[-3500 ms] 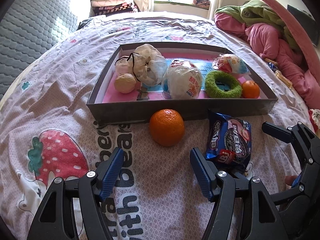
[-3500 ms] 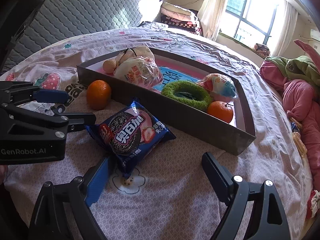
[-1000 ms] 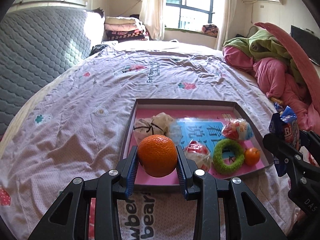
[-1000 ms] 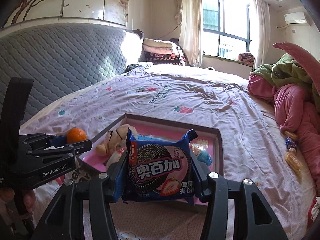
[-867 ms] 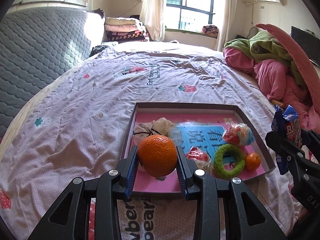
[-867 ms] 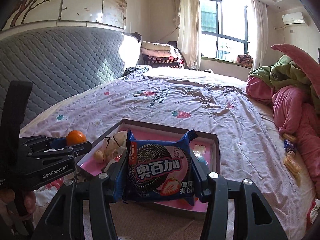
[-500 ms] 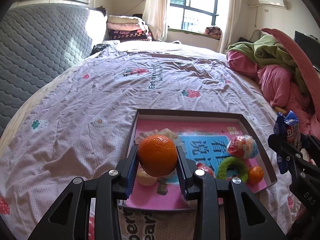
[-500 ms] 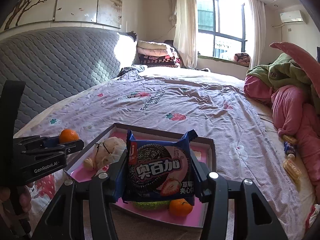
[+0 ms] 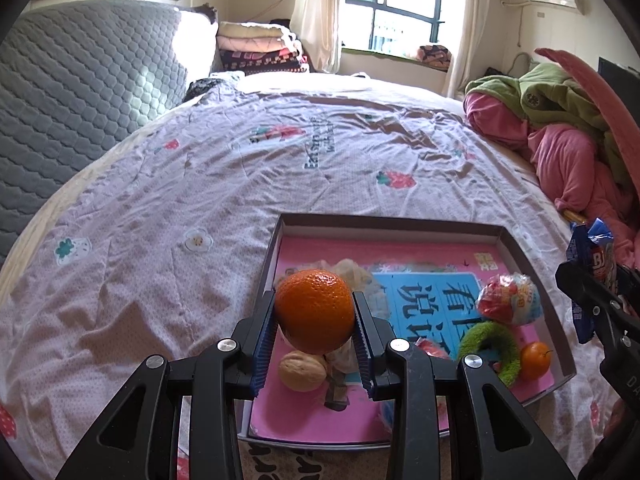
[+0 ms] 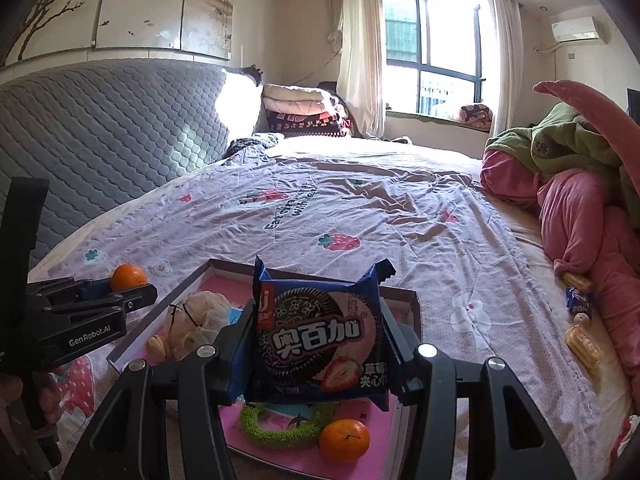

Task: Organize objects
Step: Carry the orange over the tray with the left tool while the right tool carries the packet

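Left wrist view. The left gripper point(image 9: 315, 332), black with blue ribbed pads, is clamped on a round orange fruit point(image 9: 315, 310) and holds it in the air above the near left part of a shallow grey cardboard tray with a pink printed floor point(image 9: 390, 222), which lies on the strawberry-print lilac bedsheet point(image 9: 200, 184). The step in hand appears to be carrying the loose items over the tray for placing. In the tray lie a tan walnut point(image 9: 302, 371), a crumpled pale mesh bag point(image 9: 354, 276) largely hidden behind the fruit, a red-and-blue wrapped snack in clear film point(image 9: 508, 299), a fuzzy green ring point(image 9: 490, 350) and a small orange tangerine point(image 9: 535, 360) just beside the ring. The next move calls for lowering the fruit onto a bare patch of pink floor, clear of the walnut, before the jaws part.

Right wrist view. The right gripper point(image 10: 318, 354) is clamped on a blue-and-pink cookie packet with a strawberry picture point(image 10: 318, 344), held upright above the tray's near end. Below it show the green ring and the tangerine; the mesh bag lies to the left. The packet likely needs bare floor beyond the ring, since the ring and tangerine lie directly beneath. At the left edge, the other gripper appears side-on with its fruit.
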{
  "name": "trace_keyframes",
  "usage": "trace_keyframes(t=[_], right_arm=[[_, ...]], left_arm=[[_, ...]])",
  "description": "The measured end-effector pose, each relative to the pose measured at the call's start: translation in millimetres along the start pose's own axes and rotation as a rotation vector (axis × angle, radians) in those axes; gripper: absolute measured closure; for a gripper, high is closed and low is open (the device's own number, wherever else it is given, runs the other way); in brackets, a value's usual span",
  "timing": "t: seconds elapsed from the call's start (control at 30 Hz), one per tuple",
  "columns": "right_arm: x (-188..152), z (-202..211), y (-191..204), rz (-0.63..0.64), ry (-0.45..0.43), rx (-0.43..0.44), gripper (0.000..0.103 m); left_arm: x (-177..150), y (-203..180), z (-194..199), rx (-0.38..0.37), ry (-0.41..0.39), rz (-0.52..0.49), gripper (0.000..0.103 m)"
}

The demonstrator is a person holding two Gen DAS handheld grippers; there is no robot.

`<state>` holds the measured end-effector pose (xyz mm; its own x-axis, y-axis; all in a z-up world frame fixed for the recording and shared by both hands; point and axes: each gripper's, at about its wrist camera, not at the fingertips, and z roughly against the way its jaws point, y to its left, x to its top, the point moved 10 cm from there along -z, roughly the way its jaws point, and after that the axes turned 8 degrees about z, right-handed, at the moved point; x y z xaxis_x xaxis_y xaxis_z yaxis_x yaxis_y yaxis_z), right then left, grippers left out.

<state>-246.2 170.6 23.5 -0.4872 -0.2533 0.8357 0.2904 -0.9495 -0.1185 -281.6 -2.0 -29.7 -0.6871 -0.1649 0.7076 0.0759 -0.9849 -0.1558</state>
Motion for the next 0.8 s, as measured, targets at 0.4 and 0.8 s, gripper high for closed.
trace_keyframes(t=[0.4,0.8], right_arm=[[-24,-18,10,0.034,0.067,0.000,0.049],[-38,-26,25,0.074,0.113,0.013,0.049]], left_arm=[[-22,5,-9,0.006,0.036,-0.023,0.067],[-39,-1,-13,0.005,0.056,-0.071,0.067]])
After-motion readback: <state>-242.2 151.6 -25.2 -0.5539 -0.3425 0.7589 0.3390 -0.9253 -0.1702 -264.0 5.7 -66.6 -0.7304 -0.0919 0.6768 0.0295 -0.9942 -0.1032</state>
